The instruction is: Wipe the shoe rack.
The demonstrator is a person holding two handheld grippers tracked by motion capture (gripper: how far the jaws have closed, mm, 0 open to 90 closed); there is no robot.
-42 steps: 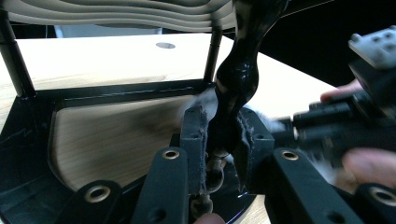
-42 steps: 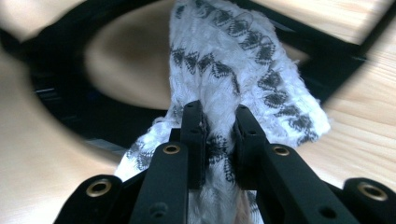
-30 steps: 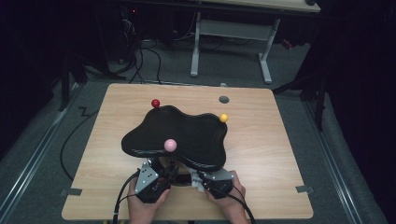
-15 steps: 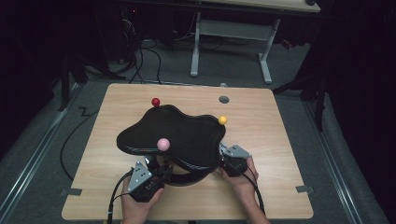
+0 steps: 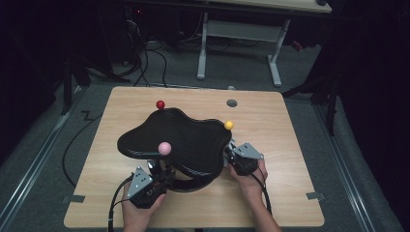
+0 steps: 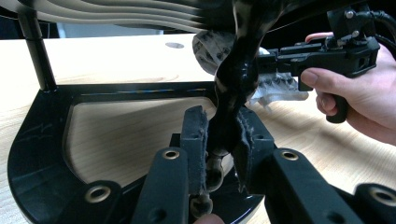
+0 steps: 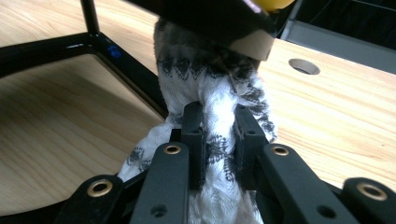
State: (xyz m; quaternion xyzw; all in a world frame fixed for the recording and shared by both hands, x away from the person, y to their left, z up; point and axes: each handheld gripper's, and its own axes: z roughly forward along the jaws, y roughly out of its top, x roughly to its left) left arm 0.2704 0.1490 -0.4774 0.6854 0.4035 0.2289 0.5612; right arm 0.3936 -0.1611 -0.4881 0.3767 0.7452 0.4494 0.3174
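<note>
A glossy black stand with a wavy top (image 5: 183,137) sits mid-table, carrying a pink ball (image 5: 165,148), a red ball (image 5: 160,104) and a yellow ball (image 5: 228,125). At its front edge my left gripper (image 5: 157,170) is shut on a twisted black post (image 6: 238,70) under the top, the pads (image 6: 194,130) pressing both sides of it. My right gripper (image 5: 229,152) is at the stand's right side below the yellow ball, shut on a white cloth with black pattern (image 7: 205,70) that hangs under that corner. The cloth (image 6: 275,88) bunches by the right gripper's jaws in the left gripper view.
The stand's flat black base frame (image 6: 42,135) lies on the wooden table (image 5: 270,121), with a thin upright rod (image 6: 35,46) at its far corner. A round cable hole (image 5: 232,103) is at the table's back. A desk frame (image 5: 241,34) and cables lie on the floor beyond.
My right gripper has swung from the front middle, beside the left one, out to the stand's right side and taken the cloth. The left gripper shifted slightly left.
</note>
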